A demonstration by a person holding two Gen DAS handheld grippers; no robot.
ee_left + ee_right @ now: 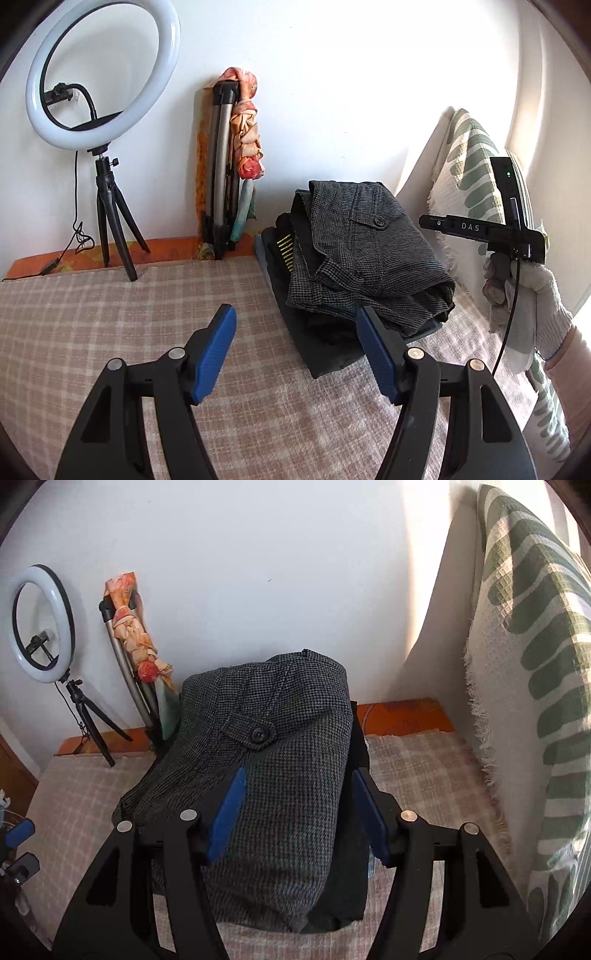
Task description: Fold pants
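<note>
Folded grey houndstooth pants [369, 254] lie on top of a stack of dark folded garments [325, 332] on the checked bed cover [147, 332]. In the right wrist view the pants [280, 775] fill the middle. My left gripper [295, 354] is open and empty, low over the bed just left of the stack, its right finger near the stack's edge. My right gripper [299, 812] is open, held above the pants with its fingers either side of the fold. The right gripper's body and gloved hand [517, 273] show in the left wrist view, to the right of the stack.
A ring light on a tripod [103, 110] stands at the back left. A folded stand wrapped in orange cloth [236, 147] leans on the wall. A green-patterned pillow [535, 701] stands along the right side. The orange mattress edge [110, 254] runs along the wall.
</note>
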